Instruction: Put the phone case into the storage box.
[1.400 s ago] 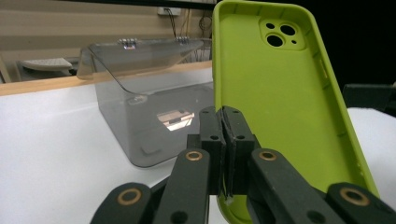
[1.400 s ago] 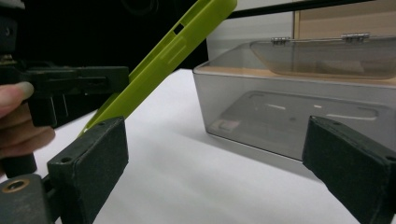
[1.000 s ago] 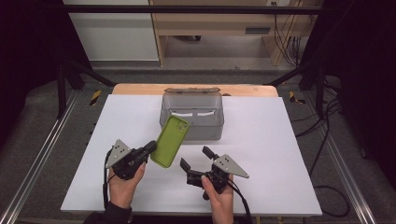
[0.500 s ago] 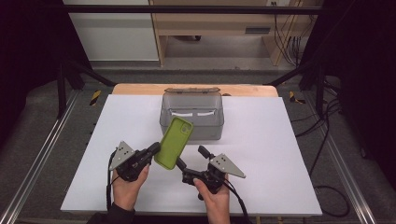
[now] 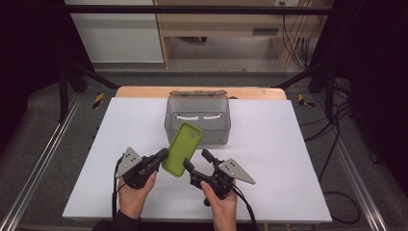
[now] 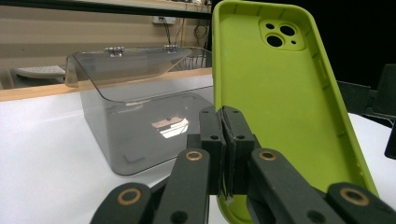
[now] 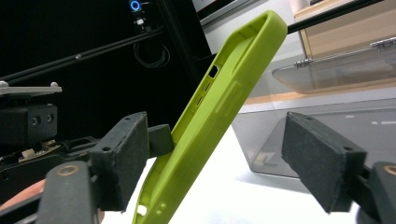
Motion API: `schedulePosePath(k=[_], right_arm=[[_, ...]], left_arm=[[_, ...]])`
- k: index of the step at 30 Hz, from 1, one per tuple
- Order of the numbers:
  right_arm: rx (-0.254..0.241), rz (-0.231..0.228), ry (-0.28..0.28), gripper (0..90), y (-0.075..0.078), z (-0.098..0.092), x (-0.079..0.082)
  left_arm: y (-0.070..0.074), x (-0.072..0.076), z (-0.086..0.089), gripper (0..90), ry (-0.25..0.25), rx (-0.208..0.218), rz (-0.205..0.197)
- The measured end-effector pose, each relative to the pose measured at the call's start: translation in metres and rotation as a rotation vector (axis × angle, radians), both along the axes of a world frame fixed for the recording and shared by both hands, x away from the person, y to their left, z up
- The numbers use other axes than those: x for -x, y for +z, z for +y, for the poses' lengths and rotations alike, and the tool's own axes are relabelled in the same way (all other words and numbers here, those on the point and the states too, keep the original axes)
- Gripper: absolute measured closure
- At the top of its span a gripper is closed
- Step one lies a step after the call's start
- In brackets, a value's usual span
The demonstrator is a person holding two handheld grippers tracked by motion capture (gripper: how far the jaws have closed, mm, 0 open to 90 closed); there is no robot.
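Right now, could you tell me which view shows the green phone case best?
The left gripper view: the green phone case shows its whole inside and camera cutouts. The right gripper view gives its side edge, the high view its back.

Phone case (image 5: 182, 149) looks like soft matt silicone/rubbery plastic, lime green, smooth w/ no shine. Storage box (image 5: 197, 120) is smoky see-through hard plastic — glossy, throws reflections on its walls, w/ small metal hinges on the lid. Tabletop (image 5: 298, 159) is covered in a flat white matt sheet, prob paper or laminate, w/ a bare wood edge at the back. Left hand-held gripper (image 5: 162, 155) and right hand-held gripper (image 5: 197, 161) — black matt plastic, brass-look pivots, pads rough-ish rubber/foam, grey dull metal plates on top.
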State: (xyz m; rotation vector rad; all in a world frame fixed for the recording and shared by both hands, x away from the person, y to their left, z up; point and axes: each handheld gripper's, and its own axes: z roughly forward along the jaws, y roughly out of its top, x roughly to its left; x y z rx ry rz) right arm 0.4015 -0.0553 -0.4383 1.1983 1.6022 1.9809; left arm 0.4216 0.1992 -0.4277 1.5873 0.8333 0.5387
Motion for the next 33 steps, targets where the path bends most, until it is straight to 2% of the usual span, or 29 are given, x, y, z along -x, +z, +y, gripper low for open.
schedulePosePath(k=[9,24,33], right_arm=[[-0.012,0.014,0.01,33.3,-0.0012,-0.0001,-0.0003],[-0.078,0.037,0.056,54.8,-0.0054,0.0047,-0.0032],[-0.122,0.049,0.061,62.8,-0.0049,0.0045,-0.0053]], left_arm=[[0.0003,0.0017,-0.0019,88.1,-0.003,-0.003,-0.009],[0.0,0.0057,-0.0076,88.1,-0.011,0.004,-0.024],[-0.0011,0.0067,-0.0088,88.1,-0.008,0.005,-0.026]])
